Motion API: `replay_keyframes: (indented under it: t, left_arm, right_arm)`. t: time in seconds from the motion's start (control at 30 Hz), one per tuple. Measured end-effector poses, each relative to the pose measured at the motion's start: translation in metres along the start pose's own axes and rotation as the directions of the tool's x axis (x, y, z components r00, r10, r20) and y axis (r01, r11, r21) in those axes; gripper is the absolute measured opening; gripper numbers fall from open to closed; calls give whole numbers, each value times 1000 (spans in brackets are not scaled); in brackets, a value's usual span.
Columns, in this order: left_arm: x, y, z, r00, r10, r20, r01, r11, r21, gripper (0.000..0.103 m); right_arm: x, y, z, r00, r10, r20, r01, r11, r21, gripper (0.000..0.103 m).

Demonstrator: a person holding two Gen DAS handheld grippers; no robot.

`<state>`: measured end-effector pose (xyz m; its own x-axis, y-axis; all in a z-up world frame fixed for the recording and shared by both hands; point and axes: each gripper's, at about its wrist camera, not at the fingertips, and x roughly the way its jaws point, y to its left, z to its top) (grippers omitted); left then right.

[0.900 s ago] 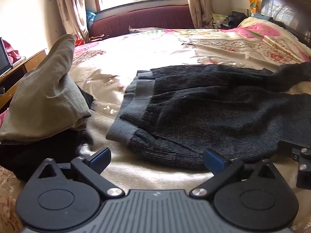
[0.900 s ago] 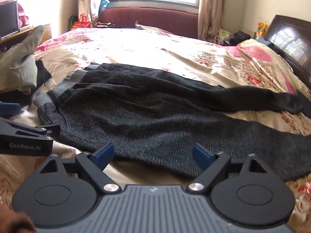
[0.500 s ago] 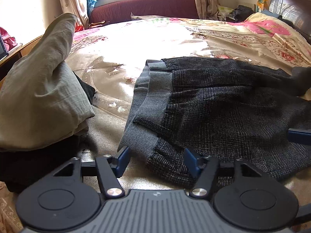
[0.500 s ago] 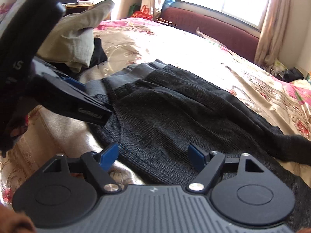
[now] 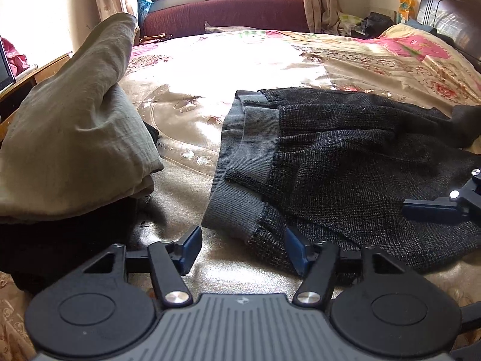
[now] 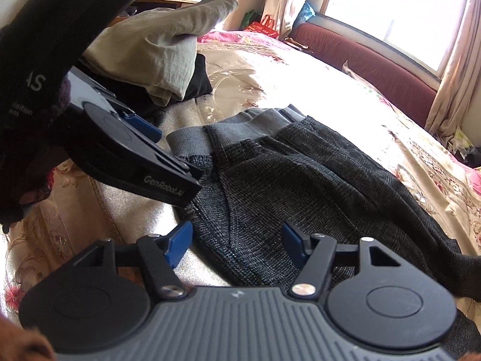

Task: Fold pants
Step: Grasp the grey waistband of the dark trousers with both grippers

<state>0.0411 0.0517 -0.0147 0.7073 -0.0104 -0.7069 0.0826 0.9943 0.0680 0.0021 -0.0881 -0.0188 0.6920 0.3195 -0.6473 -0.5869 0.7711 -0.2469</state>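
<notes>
Both grippers are set at the near edge of the dark pants, nothing gripped yet.

The pants [image 5: 345, 162] are spread flat on the bedspread [image 5: 240, 69], grey waistband [image 5: 240, 180] towards the pile of folded clothes [image 5: 69, 138], legs trailing off to the right. The left gripper [image 5: 242, 249] is held with its jaws apart around the waistband corner, which lies between the pads without being pinched; a grip there is judged to be intended. The right gripper [image 6: 237, 248] is held wide apart over the seat fabric further along the same edge, empty, presumably so that the edge can be lifted evenly.
</notes>
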Motion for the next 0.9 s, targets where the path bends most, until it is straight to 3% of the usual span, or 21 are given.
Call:
replay_keyframes:
  t: [0.23, 0.3, 0.47, 0.6, 0.73, 0.9]
  left_arm:
    - [23, 7, 10, 998, -21, -63, 17, 999, -50, 82]
    - [27, 9, 11, 995, -19, -96, 14, 998, -56, 82]
    - [31, 9, 10, 995, -22, -95, 13, 995, -96, 77]
    - [31, 6, 13, 998, -41, -50, 35, 993, -109, 68]
    - [25, 17, 9, 993, -116, 16, 117, 979, -168, 62]
    - [16, 19, 14, 992, -123, 33, 127, 976, -177, 57]
  right_arm:
    - [8, -4, -1, 1000, 2, -16, -1, 999, 43, 64]
    - [0, -4, -1, 1000, 10, -3, -10, 1000, 26, 64]
    - [9, 0, -4, 1000, -2, -11, 2, 1000, -1, 63]
    - [15, -1, 2, 999, 25, -24, -25, 999, 28, 52]
    - [20, 4, 1, 1000, 3, -21, -2, 1000, 17, 51]
    - [17, 15, 4, 1000, 17, 2, -17, 1000, -25, 45]
